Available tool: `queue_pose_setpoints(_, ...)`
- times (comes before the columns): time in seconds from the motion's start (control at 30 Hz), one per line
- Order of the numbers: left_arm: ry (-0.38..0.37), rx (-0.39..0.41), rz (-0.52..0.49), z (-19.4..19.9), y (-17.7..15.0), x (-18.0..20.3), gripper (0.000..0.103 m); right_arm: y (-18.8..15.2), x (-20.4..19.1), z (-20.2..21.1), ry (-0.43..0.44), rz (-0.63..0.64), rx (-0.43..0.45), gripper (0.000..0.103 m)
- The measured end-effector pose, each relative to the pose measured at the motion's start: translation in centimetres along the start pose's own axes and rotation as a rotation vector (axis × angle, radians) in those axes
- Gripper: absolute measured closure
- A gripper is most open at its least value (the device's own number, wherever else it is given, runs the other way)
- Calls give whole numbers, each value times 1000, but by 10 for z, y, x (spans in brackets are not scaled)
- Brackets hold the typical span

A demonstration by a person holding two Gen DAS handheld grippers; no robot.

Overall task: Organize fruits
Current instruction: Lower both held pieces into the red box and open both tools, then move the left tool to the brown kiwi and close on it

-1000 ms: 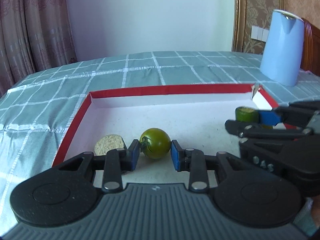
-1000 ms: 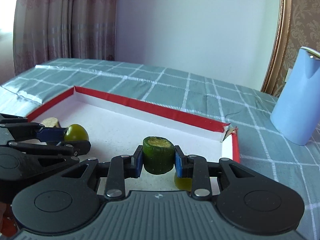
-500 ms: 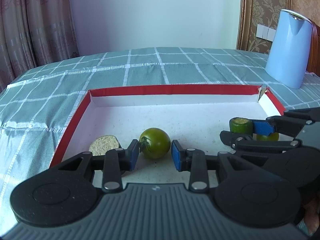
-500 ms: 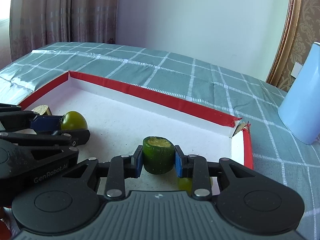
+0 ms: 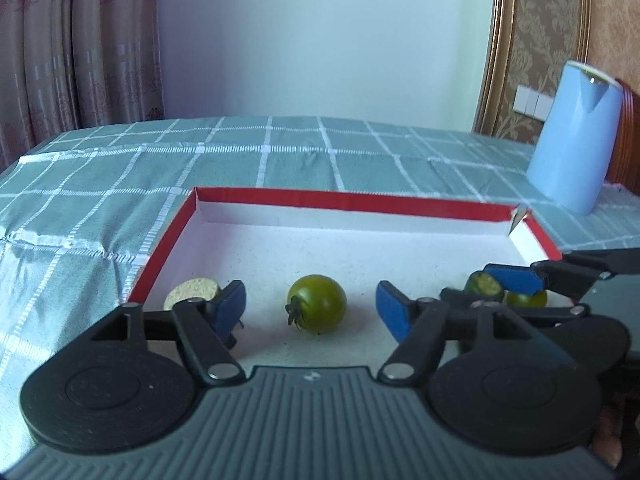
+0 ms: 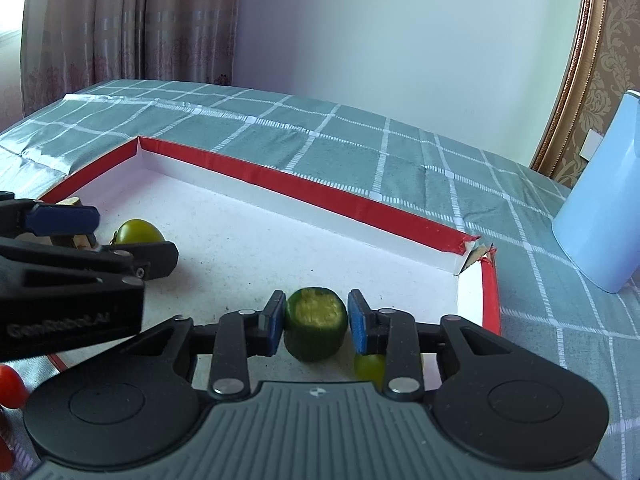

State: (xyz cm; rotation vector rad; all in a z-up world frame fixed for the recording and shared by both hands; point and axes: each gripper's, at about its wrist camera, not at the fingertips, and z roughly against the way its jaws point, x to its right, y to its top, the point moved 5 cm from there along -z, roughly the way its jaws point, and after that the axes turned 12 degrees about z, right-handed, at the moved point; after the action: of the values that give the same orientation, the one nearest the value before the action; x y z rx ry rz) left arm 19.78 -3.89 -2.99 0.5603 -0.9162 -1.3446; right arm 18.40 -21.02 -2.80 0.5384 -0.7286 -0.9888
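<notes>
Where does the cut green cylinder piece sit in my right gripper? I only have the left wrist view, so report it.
Observer: The cut green cylinder piece stands cut face up on the white floor of the red-rimmed cardboard box, between the pads of the right gripper, whose jaws are opening.
Operator: Report anything lying outside the box.
Observer: A red round fruit sits outside the box, at the lower left edge of the right wrist view.
</notes>
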Motion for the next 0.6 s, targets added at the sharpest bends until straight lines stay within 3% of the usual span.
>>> queue_pose_setpoints(0.07, -4, 29, -3, 6, 0, 0, 29, -1, 2, 4, 8, -14, 16, 47)
queue_pose_setpoints(0.13, -19, 49, 0, 14, 0, -1, 27, -1, 5, 7, 4, -26, 28, 39)
queue_pose_setpoints(0.43, -22, 159, 40, 62, -11, -25, 22, -17, 27, 41, -6, -122, 105, 39)
queue_pose_setpoints(0.6, 16, 166, 56, 86, -29, -52, 17, -36, 43, 71, 26, -250, 169, 38)
